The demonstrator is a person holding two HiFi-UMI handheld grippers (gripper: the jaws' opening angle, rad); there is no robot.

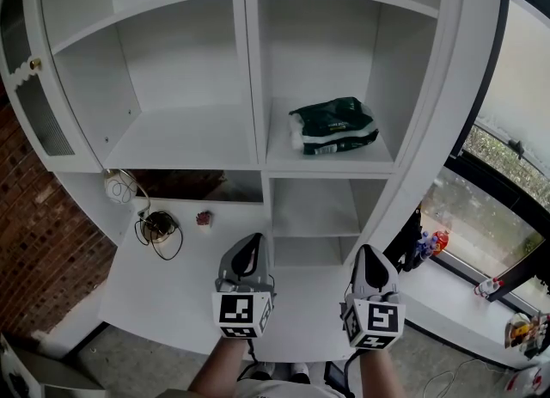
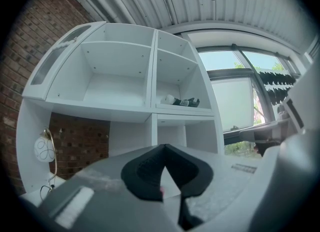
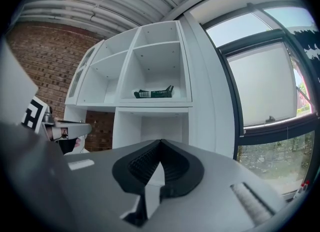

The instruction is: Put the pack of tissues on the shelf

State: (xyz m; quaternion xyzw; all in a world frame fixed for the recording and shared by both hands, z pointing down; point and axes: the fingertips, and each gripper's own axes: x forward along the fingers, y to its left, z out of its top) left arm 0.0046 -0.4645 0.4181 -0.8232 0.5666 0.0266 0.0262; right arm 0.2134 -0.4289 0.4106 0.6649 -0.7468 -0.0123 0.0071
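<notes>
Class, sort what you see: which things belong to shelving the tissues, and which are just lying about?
Job: tissue pack, shelf, left gripper, right gripper.
Lying about: lamp, cable, small red thing on the desk.

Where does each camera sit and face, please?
Head view: on the person's head, looking steeply down at the shelf and desk; forearms, left gripper and right gripper show.
Left gripper view: on the left gripper, looking level at the shelf over its shut jaws.
Right gripper view: likewise, on the right gripper.
All three share the pack of tissues.
</notes>
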